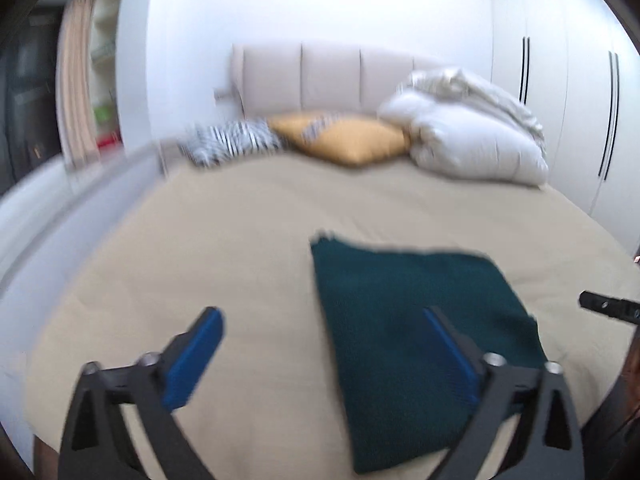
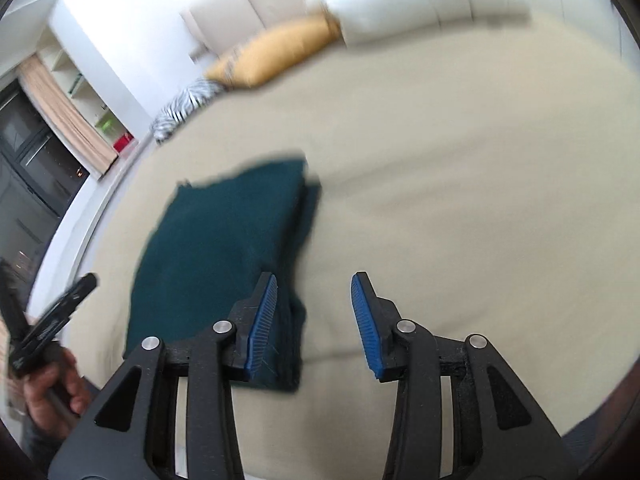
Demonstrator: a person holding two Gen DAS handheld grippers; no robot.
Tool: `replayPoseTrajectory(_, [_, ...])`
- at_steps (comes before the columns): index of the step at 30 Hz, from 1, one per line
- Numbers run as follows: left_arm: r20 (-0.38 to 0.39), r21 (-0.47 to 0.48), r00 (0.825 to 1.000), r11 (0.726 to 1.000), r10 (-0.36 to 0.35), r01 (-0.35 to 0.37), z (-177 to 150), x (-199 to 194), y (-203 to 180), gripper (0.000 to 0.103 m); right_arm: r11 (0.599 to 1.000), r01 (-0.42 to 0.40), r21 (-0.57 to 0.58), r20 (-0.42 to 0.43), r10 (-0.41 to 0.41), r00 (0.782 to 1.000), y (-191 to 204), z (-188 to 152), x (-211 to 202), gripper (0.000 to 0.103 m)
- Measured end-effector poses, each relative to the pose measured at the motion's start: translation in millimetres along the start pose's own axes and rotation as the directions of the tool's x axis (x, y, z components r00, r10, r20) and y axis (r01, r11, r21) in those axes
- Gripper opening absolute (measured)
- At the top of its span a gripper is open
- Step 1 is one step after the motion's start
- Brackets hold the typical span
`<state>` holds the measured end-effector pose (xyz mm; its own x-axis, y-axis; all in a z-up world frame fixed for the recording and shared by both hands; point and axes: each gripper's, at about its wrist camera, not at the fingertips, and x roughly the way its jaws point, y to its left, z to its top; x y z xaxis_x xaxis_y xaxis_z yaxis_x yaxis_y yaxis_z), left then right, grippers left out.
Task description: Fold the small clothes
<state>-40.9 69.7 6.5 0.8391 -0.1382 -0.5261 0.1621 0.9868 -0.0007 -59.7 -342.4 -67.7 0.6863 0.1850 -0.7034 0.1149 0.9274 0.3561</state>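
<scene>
no readable text, labels or numbers (frames blurred)

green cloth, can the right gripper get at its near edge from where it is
Probably yes: the right gripper is open and empty, and the folded green cloth lies flat on the bed just left of it, nothing between.

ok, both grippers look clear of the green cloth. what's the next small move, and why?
Probably lift both away and go for the next garment. The green cloth lies flat on the bed as a neat rectangle with layered edges, so it looks already folded. The left gripper is wide open and the right gripper is open too, with nothing between the jaws of either. No other garment is in view.
</scene>
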Motion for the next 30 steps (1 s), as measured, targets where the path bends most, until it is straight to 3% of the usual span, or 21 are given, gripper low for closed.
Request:
replayPoseTrajectory(2, [0.11,0.042,0.993,0.998,0.03,-0.035,13,-25,-8,0.103,0.996,0.052,-0.073,0.112,-0.044,0.993,23,12,-25,0.042])
replayPoseTrajectory(4, [0.177,0.05,0.982,0.996,0.066,-0.076,25,-44,-14,0.103,0.99,0.078,-0.114,0.195,-0.054,0.979,41,21,-44,0.072])
replayPoseTrajectory(6, [0.203,0.045,0.975,0.994,0.086,-0.097,39,-60,-18,0.103,0.985,0.09,-0.146,0.308,-0.041,0.951,59,28,-70,0.09])
replayPoseTrajectory(8, [0.209,0.025,0.974,0.995,0.09,-0.097,51,-73,-17,0.103,0.977,0.113,-0.18,0.436,-0.024,0.899,75,30,-99,0.101])
replayPoseTrajectory(11, [0.198,-0.014,0.974,0.994,0.113,-0.113,66,-91,-16,0.103,0.957,0.193,-0.218,0.584,-0.031,0.811,101,35,-142,0.103])
replayPoseTrajectory(12, [0.195,-0.024,0.976,0.995,0.101,-0.098,69,-93,-14,0.103,0.953,0.194,-0.234,0.593,-0.018,0.805,106,37,-152,0.103])
replayPoseTrajectory(14, [0.187,-0.034,0.978,0.995,0.094,-0.089,66,-94,-15,0.103,0.948,0.159,-0.275,0.589,0.035,0.808,116,43,-167,0.103])
replayPoseTrajectory(16, [0.127,-0.037,0.986,0.994,0.107,-0.103,57,-83,-16,0.103,0.95,0.126,-0.285,0.569,0.062,0.82,124,47,-167,0.103])
replayPoseTrajectory(19, [-0.003,-0.034,0.996,0.995,0.089,-0.089,35,-58,-17,0.103,0.946,0.094,-0.31,0.461,0.063,0.885,134,48,-143,0.103])
replayPoseTrajectory(20, [-0.047,-0.026,0.995,0.996,0.086,-0.087,25,-48,-19,0.103,0.943,0.109,-0.314,0.414,0.032,0.91,135,42,-132,0.103])
replayPoseTrajectory(25, [-0.206,-0.025,0.975,0.995,0.087,-0.094,-15,-14,-26,0.103,0.953,0.166,-0.253,0.229,-0.108,0.967,125,26,-71,0.103])
replayPoseTrajectory(30, [-0.256,-0.037,0.963,0.995,0.085,-0.097,-27,-5,-18,0.103,0.96,0.206,-0.19,0.088,-0.192,0.977,108,9,-14,0.103])
